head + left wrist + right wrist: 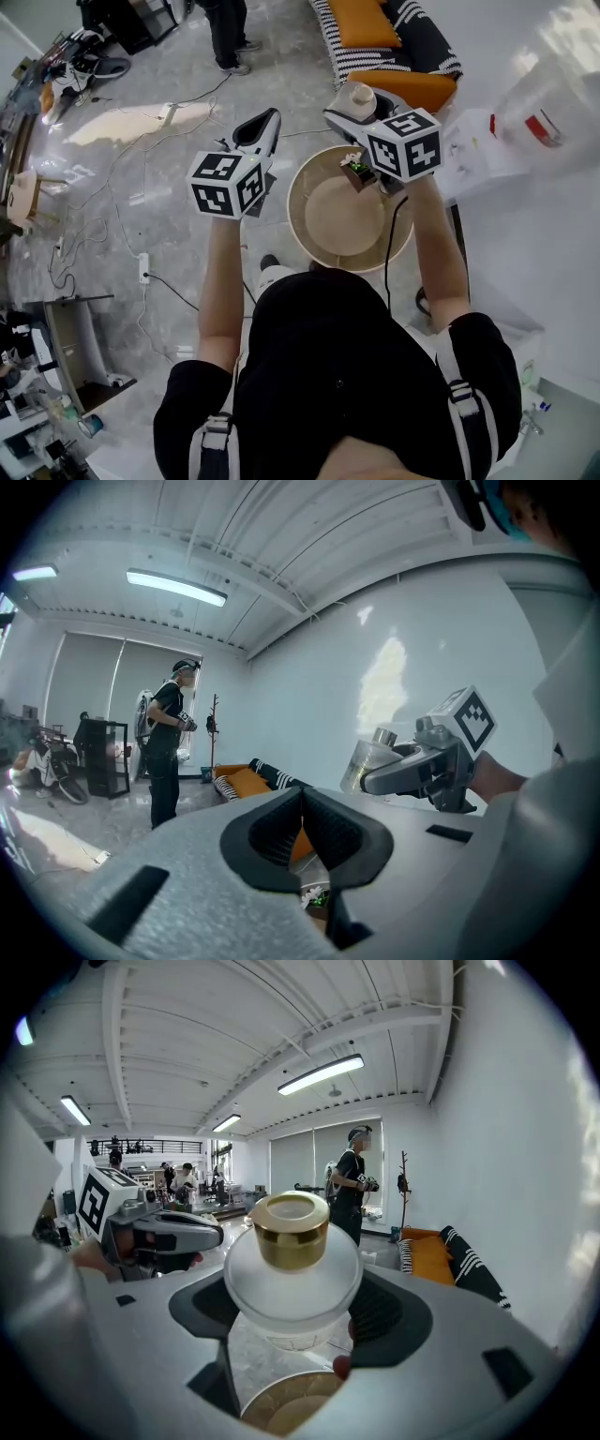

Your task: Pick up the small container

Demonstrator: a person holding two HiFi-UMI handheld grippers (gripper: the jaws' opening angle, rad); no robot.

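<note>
The small container (pixel 292 1260) is a frosted round jar with a gold lid. My right gripper (pixel 294 1305) is shut on its body and holds it upright in the air. In the head view the container (pixel 357 97) sits between the right gripper's (pixel 351 111) jaws, above the far rim of a round beige tub (pixel 302 187). My left gripper (pixel 266 122) hangs beside it to the left, shut and holding nothing; its pads (pixel 281 829) meet with nothing between them. The left gripper view shows the container (pixel 370 759) from the side.
A striped sofa with orange cushions (pixel 386 37) stands beyond the tub. A white table (pixel 534 244) lies to the right. Cables (pixel 141 234) and a power strip trail over the marble floor at left. A person (pixel 230 37) stands further off.
</note>
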